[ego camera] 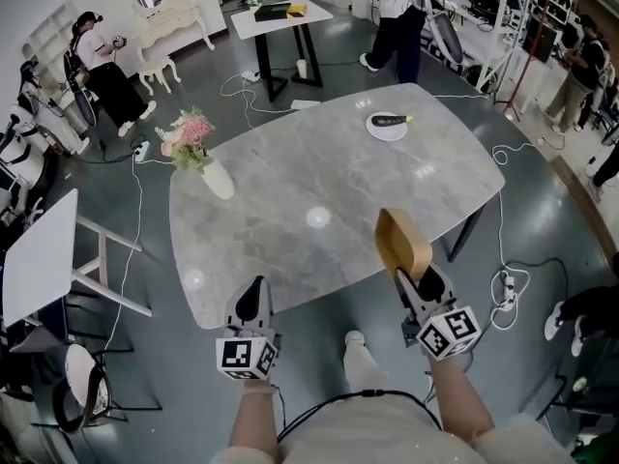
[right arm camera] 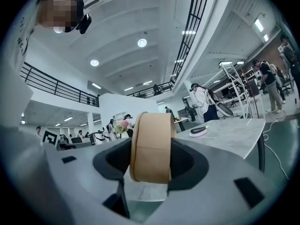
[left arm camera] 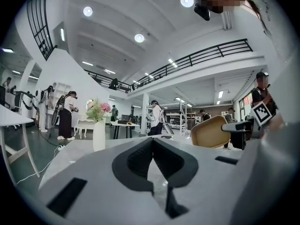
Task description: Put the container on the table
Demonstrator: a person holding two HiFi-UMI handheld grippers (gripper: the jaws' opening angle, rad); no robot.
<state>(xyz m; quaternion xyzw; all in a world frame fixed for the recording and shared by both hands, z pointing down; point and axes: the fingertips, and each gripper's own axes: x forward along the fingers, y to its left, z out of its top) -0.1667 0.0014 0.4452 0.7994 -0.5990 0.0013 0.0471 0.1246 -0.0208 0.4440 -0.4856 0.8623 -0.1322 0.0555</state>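
Note:
The container (ego camera: 401, 243) is a tan paper bowl, held on its side with its rim upright. My right gripper (ego camera: 410, 271) is shut on it, just over the near edge of the grey marble table (ego camera: 319, 162). In the right gripper view the container (right arm camera: 151, 146) fills the gap between the dark pads (right arm camera: 187, 161). My left gripper (ego camera: 253, 300) is at the table's near edge, to the left, with its jaws together and nothing in them. The left gripper view shows those fingertips (left arm camera: 140, 146) meeting, and the container (left arm camera: 210, 132) off to the right.
A white vase of pink flowers (ego camera: 215, 174) stands at the table's far left. A white plate with a dark object (ego camera: 387, 126) lies at the far right. Cables (ego camera: 508, 283) trail on the floor. Other tables (ego camera: 280, 15), a white bench (ego camera: 39, 254) and several people surround the table.

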